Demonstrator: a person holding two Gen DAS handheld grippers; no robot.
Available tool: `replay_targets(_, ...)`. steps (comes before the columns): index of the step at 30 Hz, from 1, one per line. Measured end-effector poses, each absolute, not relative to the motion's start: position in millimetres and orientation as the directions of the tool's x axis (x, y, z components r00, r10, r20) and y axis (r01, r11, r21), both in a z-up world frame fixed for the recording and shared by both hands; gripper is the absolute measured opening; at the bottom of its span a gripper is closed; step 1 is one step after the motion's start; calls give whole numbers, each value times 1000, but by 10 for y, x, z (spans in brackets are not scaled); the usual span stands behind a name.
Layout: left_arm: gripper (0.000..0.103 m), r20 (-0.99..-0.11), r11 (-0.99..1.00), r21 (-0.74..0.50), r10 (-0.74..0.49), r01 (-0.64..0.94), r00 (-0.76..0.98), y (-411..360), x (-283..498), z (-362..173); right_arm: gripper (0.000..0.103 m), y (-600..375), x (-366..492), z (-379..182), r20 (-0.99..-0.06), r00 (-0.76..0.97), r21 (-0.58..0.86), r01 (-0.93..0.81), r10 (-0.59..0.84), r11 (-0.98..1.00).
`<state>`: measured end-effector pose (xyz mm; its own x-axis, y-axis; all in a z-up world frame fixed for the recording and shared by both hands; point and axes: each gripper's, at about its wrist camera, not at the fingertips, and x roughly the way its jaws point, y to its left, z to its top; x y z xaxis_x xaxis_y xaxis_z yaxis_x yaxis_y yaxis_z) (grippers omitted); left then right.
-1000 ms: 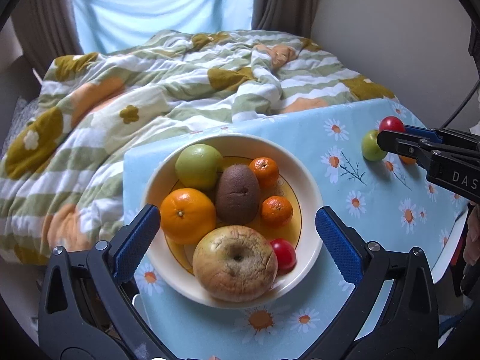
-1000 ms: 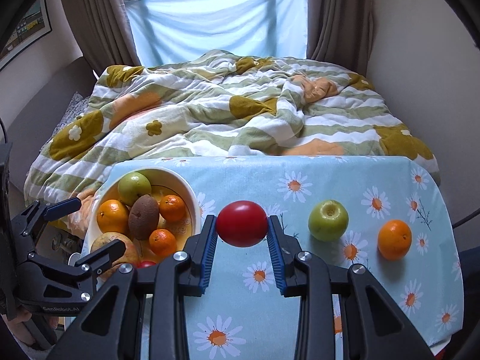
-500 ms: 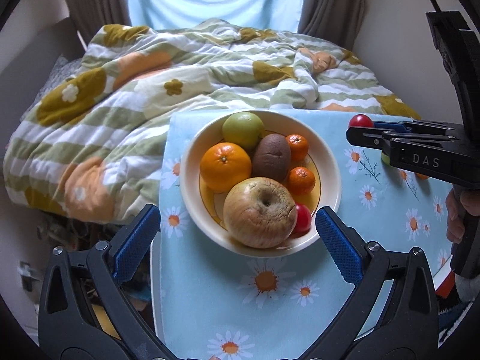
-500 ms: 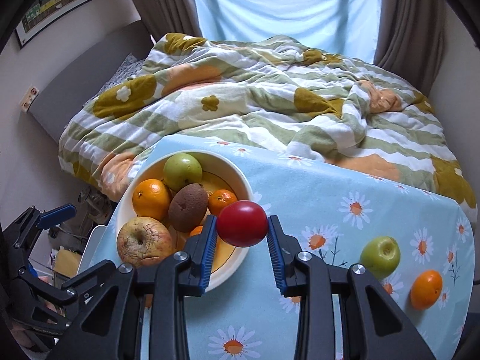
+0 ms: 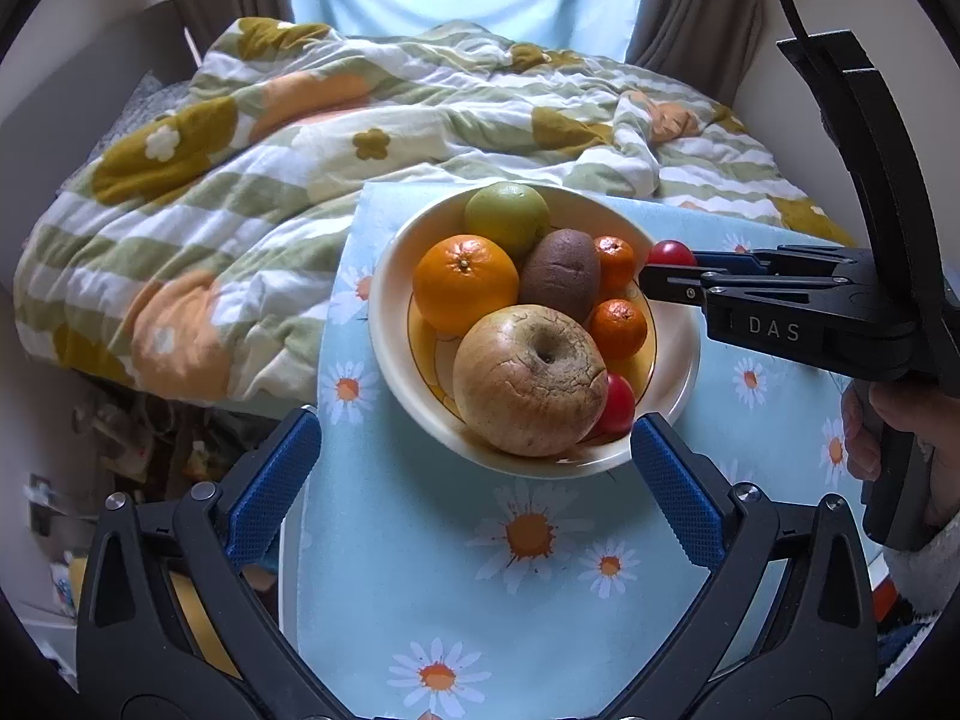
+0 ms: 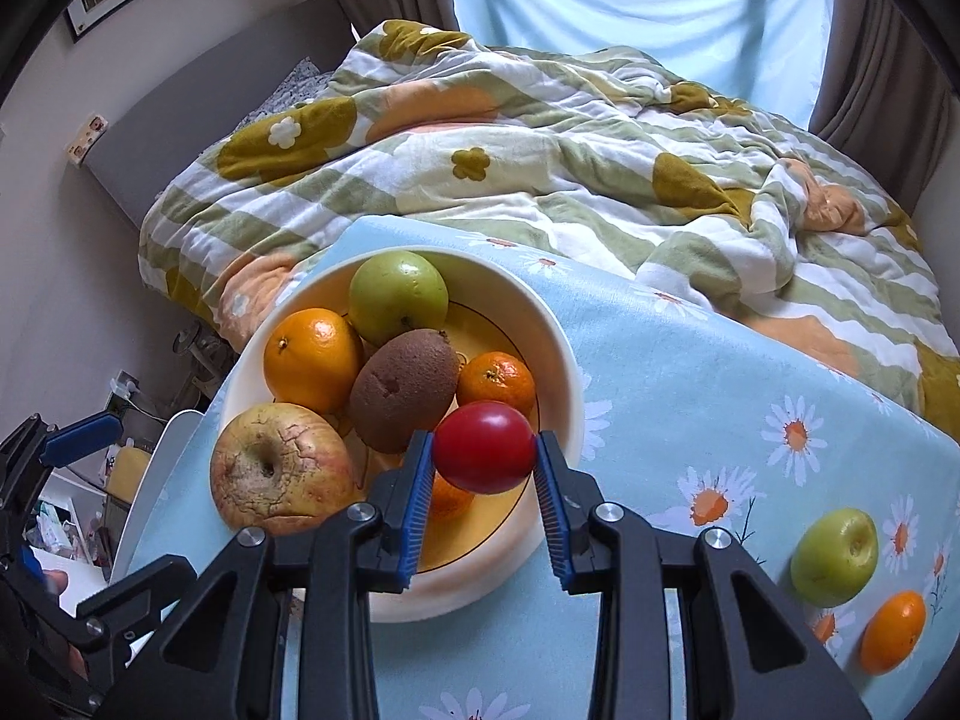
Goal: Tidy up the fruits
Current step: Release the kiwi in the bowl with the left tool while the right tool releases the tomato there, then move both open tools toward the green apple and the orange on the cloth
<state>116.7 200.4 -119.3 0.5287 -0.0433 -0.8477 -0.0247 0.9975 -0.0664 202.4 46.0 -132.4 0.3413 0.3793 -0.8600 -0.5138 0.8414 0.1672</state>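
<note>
My right gripper (image 6: 483,461) is shut on a red tomato (image 6: 483,455) and holds it above the right side of the cream bowl (image 6: 564,372). The tomato also shows in the left wrist view (image 5: 671,253), at the bowl's right rim (image 5: 681,360). The bowl holds a wrinkled apple (image 5: 528,380), an orange (image 5: 465,282), a green apple (image 5: 507,217), a kiwi (image 5: 559,282), two mandarins (image 5: 618,327) and a small red fruit (image 5: 618,402). My left gripper (image 5: 474,480) is open and empty, just in front of the bowl.
A green apple (image 6: 834,557) and an orange (image 6: 893,630) lie on the daisy tablecloth (image 6: 690,408) at the right. A bed with a flowered quilt (image 6: 540,162) lies behind the table. The table's left edge drops to floor clutter (image 5: 138,438).
My right gripper has carried the tomato left, from the middle of the cloth to above the bowl's right side. My left gripper view has swung so the bowl sits centred and closer.
</note>
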Motion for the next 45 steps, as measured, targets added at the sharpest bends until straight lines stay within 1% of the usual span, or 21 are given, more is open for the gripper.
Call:
replay_targets(3, 103, -847, 997, -67, -44, -25, 529, 1989, 1167, -1193, 32, 470, 2026, -1343, -861, 343, 165, -511, 376, 844)
replay_targets(4, 103, -847, 997, -66, -43, -25, 530, 1987, 1167, -1191, 43, 467, 2023, -1333, -858, 347, 165, -510, 378, 844)
replay_targets(5, 103, -845, 997, -67, -43, -25, 533, 1979, 1155, -1188, 63, 468, 2023, -1314, -854, 354, 166, -509, 381, 845)
replay_targets(6, 103, -844, 997, -68, -44, -24, 535, 1970, 1150, -1180, 73, 457, 2012, -1286, -847, 363, 168, -509, 388, 844)
replay_targets(7, 103, -844, 997, -68, -45, -24, 535, 1967, 1145, -1171, 87, 454, 2002, -1256, -841, 373, 167, -509, 392, 844)
replay_targets(8, 103, -844, 997, -68, -45, -23, 534, 1960, 1140, -1171, 91, 447, 1992, -1226, -836, 383, 164, -510, 393, 845)
replay_targets(12, 103, -845, 998, -68, -49, -16, 533, 1955, 1127, -1147, 92, 425, 1941, -1145, -828, 412, 141, -502, 379, 854)
replay_targets(14, 103, -842, 998, -67, -53, -6, 536, 1934, 1108, -1108, 101, 404, 1915, -1109, -824, 424, 137, -494, 375, 859)
replay_targets(24, 103, -821, 997, -60, -82, 57, 565, 1941, 1065, -829, 102, 258, 1752, -833, -804, 487, 114, -438, 342, 892)
replay_targets(29, 103, -810, 993, -61, -107, 98, 576, 1926, 1075, -647, 102, 99, 1616, -585, -792, 503, 148, -392, 346, 908)
replay_targets(35, 103, -801, 986, -62, -143, 157, 581, 1854, 1166, -471, 102, -196, 1441, -338, -793, 542, 130, -296, 279, 946)
replay_targets(39, 103, -793, 981, -40, -146, 189, 591, 1692, 1243, -392, 102, -456, 1364, -248, -790, 566, 106, -251, 235, 962)
replay_targets(45, 103, -786, 979, -41, -155, 200, 599, 1260, 1363, -339, 102, -978, 1325, -228, -793, 575, 96, -205, 200, 974)
